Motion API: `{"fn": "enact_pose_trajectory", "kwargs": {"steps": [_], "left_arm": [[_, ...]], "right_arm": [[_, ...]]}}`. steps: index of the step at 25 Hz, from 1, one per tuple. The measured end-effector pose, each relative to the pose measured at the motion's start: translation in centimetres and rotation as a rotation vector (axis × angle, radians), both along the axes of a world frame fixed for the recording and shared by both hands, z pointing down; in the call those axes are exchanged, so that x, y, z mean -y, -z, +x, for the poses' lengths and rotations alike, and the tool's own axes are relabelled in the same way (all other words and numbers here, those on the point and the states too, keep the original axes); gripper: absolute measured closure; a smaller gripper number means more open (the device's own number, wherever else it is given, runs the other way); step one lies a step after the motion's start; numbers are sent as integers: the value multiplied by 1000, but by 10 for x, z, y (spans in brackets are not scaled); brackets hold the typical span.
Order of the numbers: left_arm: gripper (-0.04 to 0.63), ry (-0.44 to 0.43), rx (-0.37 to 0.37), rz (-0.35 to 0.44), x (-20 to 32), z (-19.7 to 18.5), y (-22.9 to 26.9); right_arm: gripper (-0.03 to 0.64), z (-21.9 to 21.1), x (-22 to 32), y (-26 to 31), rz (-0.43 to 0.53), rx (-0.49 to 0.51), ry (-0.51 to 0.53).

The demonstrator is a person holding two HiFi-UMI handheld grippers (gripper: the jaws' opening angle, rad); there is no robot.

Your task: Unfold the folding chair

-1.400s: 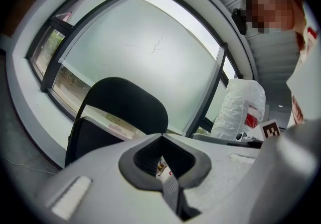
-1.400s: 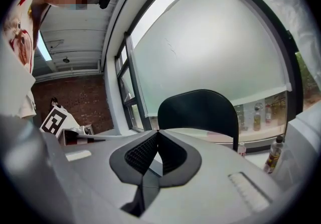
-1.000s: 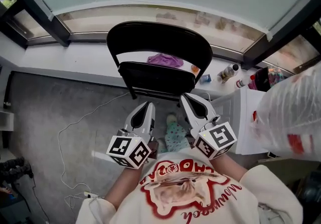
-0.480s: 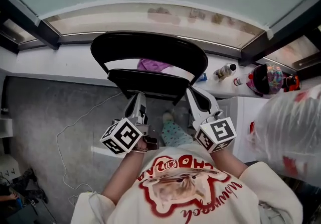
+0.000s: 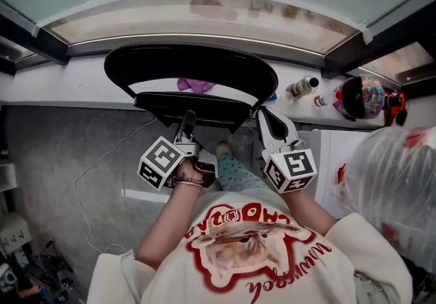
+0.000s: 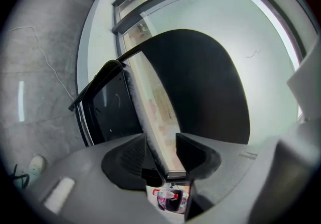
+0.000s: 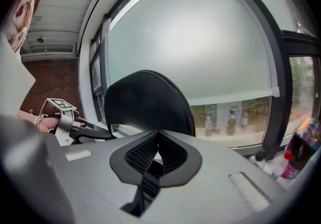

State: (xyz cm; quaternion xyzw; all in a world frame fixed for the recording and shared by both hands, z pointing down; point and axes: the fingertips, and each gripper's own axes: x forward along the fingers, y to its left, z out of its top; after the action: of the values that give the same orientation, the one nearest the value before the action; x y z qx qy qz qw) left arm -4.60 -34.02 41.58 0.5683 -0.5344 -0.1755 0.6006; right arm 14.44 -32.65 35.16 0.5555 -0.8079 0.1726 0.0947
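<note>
black folding chair [image 5: 191, 64]: smooth curved oval back, flat glossy seat. left gripper [image 6: 161, 140] jaws apart, holding nothing. right gripper [image 7: 156, 137] ribbed jaws closed, empty.

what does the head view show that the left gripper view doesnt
Only the head view: the right tool, the purple cloth on the sill, and the plastic bag. Only the left gripper view: the left tool with its jaws standing apart, empty, the pale sill showing between them. Both: the black folding chair and the white cable on the floor.
</note>
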Motion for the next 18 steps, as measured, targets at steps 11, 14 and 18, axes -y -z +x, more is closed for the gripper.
{"fn": "enact_pose_trajectory", "kwargs": {"steps": [11,14,18], "left_arm": [[298,91,-31,-118,20,4,-53],[287,121,-48,-149,27,5,-63],[276,167,-91,-188,34,7,-77]], "right_arm": [[518,27,7,-48,-109,21,-94],[499,32,15,-57,-123,9,-113],[471,37,24,-68,-127,7,-136]]}}
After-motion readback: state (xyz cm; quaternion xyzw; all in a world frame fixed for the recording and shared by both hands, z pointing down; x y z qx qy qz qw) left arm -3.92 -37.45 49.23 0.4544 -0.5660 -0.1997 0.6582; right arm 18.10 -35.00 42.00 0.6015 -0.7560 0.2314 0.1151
